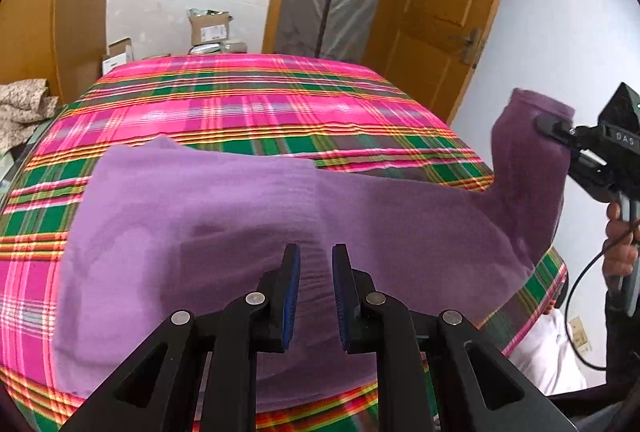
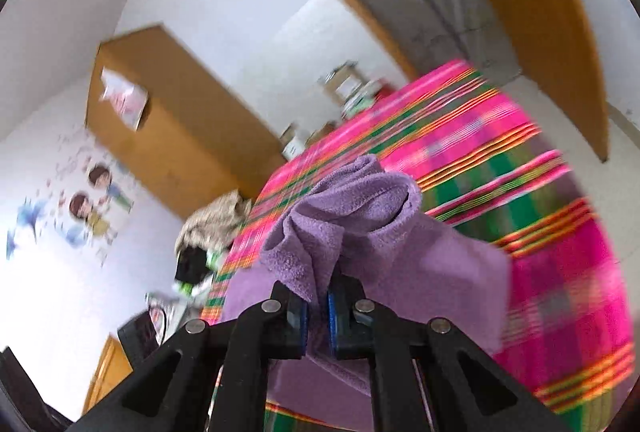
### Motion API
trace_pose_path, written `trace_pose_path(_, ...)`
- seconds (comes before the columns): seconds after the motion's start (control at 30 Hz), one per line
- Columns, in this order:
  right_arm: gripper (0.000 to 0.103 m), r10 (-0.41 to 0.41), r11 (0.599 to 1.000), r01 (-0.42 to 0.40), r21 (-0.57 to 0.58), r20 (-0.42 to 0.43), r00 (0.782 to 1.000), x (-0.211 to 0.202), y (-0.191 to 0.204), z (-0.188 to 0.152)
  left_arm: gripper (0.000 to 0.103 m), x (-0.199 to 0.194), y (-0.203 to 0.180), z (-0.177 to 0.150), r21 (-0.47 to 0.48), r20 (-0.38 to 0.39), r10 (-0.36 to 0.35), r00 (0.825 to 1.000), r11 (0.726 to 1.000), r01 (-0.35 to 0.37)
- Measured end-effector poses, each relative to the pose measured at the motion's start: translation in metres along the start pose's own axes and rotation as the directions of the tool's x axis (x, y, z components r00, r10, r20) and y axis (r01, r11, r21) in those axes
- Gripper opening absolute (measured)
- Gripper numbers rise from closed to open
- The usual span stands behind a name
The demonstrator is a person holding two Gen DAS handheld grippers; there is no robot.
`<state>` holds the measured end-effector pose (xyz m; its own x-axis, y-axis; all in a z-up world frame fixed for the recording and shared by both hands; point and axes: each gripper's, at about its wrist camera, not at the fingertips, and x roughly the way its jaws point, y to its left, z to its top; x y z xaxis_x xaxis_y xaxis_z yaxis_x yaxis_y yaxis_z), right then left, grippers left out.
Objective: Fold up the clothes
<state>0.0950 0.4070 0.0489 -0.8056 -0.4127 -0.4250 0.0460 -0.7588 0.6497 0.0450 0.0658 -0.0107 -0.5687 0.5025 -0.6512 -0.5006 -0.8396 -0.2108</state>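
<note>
**Purple garment: one end lifted off the plaid bedspread, the rest lying flat**

I take the plaid bedspread (image 1: pixel 248 104) as the landmark for all positions.

1. Garment position. The purple fleece garment (image 1: pixel 224 208) lies spread across the near half of the bedspread. Its right end rises clear of the bedspread, beyond the right edge. From the left wrist view this raised part looks like a sleeve or a corner; I cannot tell which.

2. Reason for the hold. I judge that the raised end is held up so that it can be carried back over the flat part to make a fold. The weight of the flat part keeps the garment in place on the bedspread while one end is lifted.

3. Right gripper (image 2: pixel 318 306). The jaws are nearly together and pinch a bunched fold of the fleece, which stands up in gathers above the pads. The right wrist view is motion-blurred.

4. Left gripper (image 1: pixel 316 292). The jaws stand moderately apart, with fleece visible in the gap. It is poised over the near middle of the garment and grips nothing. I cannot tell whether the fingertips touch the cloth.

5. A hand (image 1: pixel 620 244) grips the right tool's handle, beyond the bedspread's right edge.
</note>
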Motion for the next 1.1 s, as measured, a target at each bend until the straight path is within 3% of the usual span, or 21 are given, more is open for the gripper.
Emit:
trace_pose_path(0.17,0.007,-0.019,0.998,0.012,-0.054,-0.128,0.992,0.046,0.012,-0.023,0.017,-0.01,0.02,-0.005,-0.043,0.012,0.034,0.999,0.999,-0.033)
trace_pose_path(0.33,0.008,-0.051,0.994,0.023,-0.111,-0.26,0.964,0.093,0.022,-0.049,0.017,-0.017,0.036,-0.01,-0.076,0.013,0.056,0.998,0.996,-0.054)
trace_pose_path(0.53,0.03,-0.095,0.984,0.023,-0.179,-0.407,0.909,0.148,0.034,-0.081,0.017,-0.016,0.042,-0.014,-0.089,0.006,0.052,0.999,0.995,-0.051)
trace_pose_path(0.6,0.037,-0.066,0.984,-0.009,-0.177,-0.415,0.907,0.14,0.038,-0.084,0.017,-0.015,0.041,-0.014,-0.088,0.005,0.045,0.999,0.995,-0.045)
trace_pose_path(0.7,0.037,-0.02,0.984,-0.058,-0.168,-0.432,0.902,0.13,0.04,-0.089,0.017,-0.012,0.034,-0.012,-0.077,0.002,0.025,1.0,0.997,-0.025)
trace_pose_path(0.77,0.037,0.017,0.983,-0.099,-0.153,-0.462,0.887,0.119,0.037,-0.097,0.017,-0.01,0.027,-0.01,-0.066,-0.003,0.008,1.0,0.998,-0.008)
trace_pose_path(0.9,0.037,0.037,0.988,-0.092,-0.121,-0.398,0.917,0.091,0.026,-0.089,0.017,-0.002,0.004,-0.004,-0.014,-0.015,-0.056,0.998,0.998,0.056)
trace_pose_path(1.03,0.037,0.004,0.996,-0.034,-0.086,-0.323,0.946,0.068,0.006,-0.078,0.018,0.013,-0.024,0.004,0.065,-0.04,-0.107,0.993,0.992,0.11)
trace_pose_path(1.1,0.037,-0.014,0.998,-0.005,-0.067,-0.286,0.958,0.057,-0.004,-0.073,0.033,0.023,-0.036,0.006,0.1,-0.063,-0.118,0.991,0.987,0.124)
